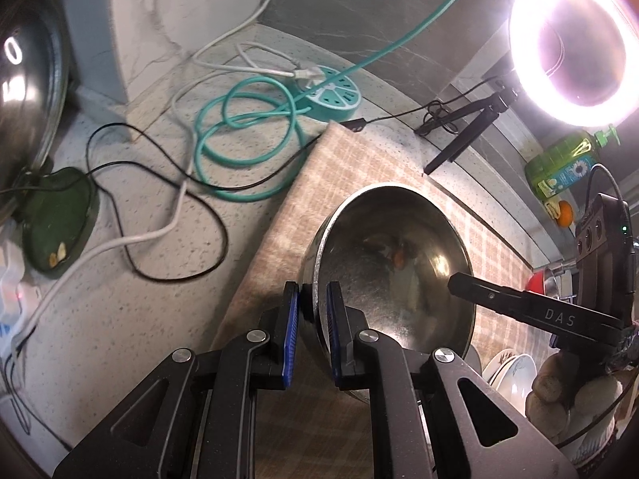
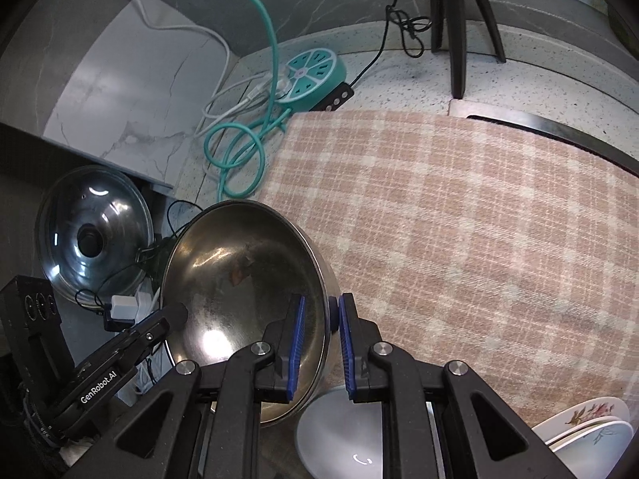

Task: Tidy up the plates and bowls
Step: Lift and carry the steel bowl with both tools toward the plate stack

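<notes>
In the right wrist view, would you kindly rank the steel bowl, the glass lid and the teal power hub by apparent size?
1. steel bowl, though nearest the camera
2. glass lid
3. teal power hub, farthest away, so true size is unsure

The round steel bowl (image 2: 239, 279) is silvery grey with a dull brown sheen inside, and it sits over a cloth mat (image 2: 459, 219) checked in pale pink and cream. Beyond it, a teal round power strip (image 2: 315, 74) has white lemon-slice segments and a teal coiled cable (image 2: 235, 151), on the white grey-speckled stone tabletop (image 1: 120, 299). Each black gripper (image 1: 313, 319) (image 2: 321, 339) carries blue ribbed pads.
</notes>
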Demonstrator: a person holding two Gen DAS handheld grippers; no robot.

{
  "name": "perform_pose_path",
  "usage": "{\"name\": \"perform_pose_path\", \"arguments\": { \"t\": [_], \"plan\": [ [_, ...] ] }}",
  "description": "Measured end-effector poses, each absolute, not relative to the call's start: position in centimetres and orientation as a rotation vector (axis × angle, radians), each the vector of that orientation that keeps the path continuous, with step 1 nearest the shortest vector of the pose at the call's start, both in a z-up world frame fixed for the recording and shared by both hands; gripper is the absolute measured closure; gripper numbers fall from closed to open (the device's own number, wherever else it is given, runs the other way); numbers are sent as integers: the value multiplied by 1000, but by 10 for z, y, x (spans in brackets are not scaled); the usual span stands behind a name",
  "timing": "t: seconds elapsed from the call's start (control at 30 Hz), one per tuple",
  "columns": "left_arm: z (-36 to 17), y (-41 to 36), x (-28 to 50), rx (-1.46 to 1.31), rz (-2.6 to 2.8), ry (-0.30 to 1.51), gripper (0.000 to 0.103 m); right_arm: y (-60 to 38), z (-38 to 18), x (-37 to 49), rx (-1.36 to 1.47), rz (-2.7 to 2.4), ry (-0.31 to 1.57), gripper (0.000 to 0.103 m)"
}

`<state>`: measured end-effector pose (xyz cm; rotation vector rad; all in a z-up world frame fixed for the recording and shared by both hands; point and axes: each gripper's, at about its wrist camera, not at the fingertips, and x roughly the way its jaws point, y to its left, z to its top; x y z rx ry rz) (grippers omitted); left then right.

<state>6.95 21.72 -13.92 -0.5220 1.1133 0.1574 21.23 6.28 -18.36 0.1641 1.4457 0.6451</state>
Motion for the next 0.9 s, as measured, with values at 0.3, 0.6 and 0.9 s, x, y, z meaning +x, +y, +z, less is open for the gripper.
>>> {"name": "perform_pose_path", "arguments": {
  "t": [0.3, 0.6, 0.9],
  "plan": [
    [-139, 194, 101, -487, 81, 1131, 93, 29, -172, 228, 208, 582, 1405, 87],
    [-135, 162, 133, -430, 2, 1130, 93, -13, -172, 241, 259, 488, 1388, 87],
    [-131, 125, 161, -378, -69, 1133, 93, -54, -173, 247, 304, 410, 1381, 87]
  ]
}}
